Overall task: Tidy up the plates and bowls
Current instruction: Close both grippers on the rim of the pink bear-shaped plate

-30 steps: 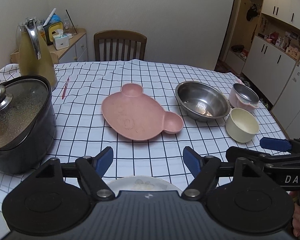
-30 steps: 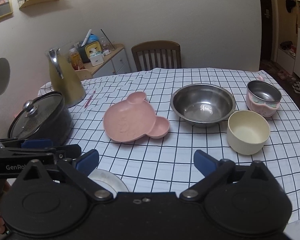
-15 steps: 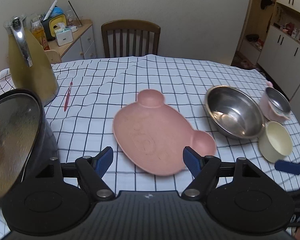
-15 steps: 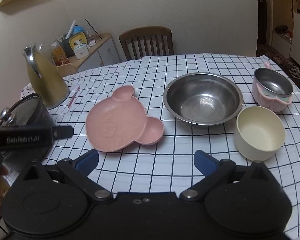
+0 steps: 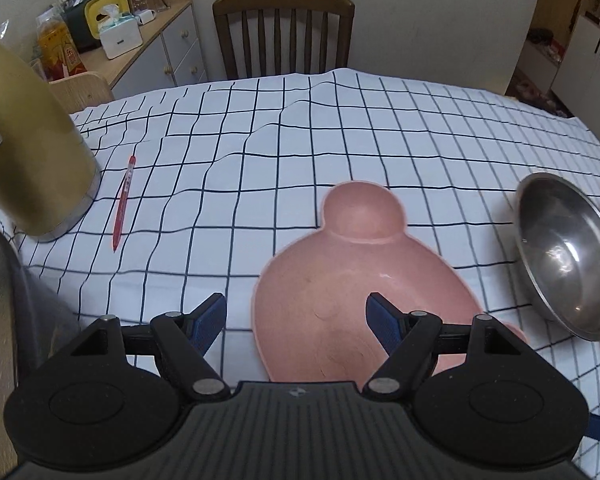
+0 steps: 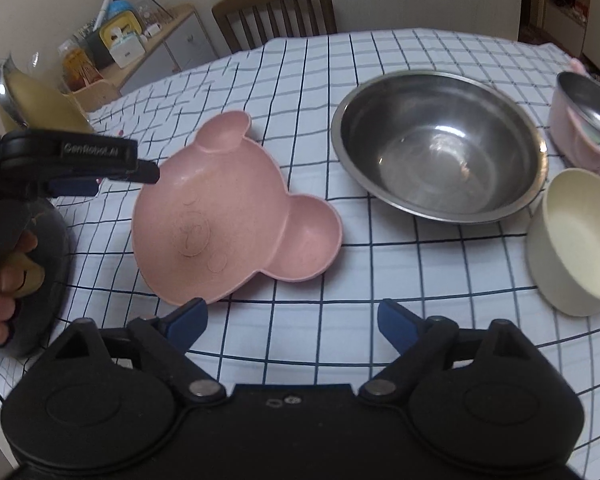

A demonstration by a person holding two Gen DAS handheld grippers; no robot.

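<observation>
A pink bear-shaped plate lies on the checked tablecloth. My left gripper hovers open over the plate's left rim, one fingertip above the plate and the other above the cloth. In the right wrist view its fingers reach in from the left to the plate's edge. My right gripper is open with its jaws closing. Only cloth lies between them, just in front of the plate. To the right stand a steel bowl, a cream bowl and a small pink bowl with a steel liner.
A yellow-green jug and a dark pot stand at the left, with a red pen beside the jug. A wooden chair and a cluttered cabinet are behind the table. A person's hand holds the left gripper.
Both grippers have moved forward and down toward the pink plate, which now looks much larger. The white plate at the near edge has left view. The right jaws have narrowed slightly.
</observation>
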